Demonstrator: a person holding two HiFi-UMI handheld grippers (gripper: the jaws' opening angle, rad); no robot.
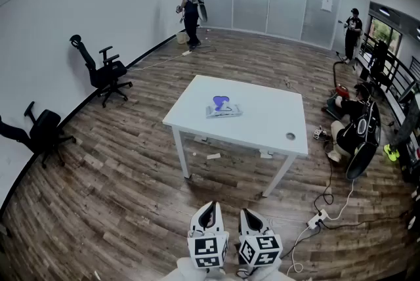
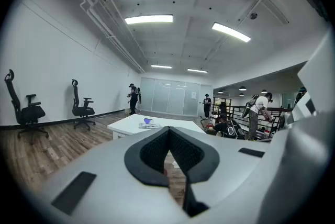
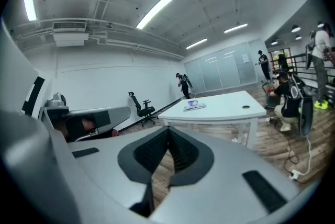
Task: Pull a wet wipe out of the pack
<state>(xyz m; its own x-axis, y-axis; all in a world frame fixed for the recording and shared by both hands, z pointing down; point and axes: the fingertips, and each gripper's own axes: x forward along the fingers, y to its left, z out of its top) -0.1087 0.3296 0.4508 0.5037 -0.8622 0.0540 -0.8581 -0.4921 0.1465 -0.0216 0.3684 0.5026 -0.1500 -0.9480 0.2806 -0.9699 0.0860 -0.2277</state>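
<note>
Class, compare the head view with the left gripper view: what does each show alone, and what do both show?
Only the head view: the marker cubes on the left claw and right claw, and a power strip on the floor. Only the left gripper view: the ceiling lights, and the left claw's jaws together with nothing between. Both: the white table with the wipe pack on it, and two office chairs by the wall.
</note>
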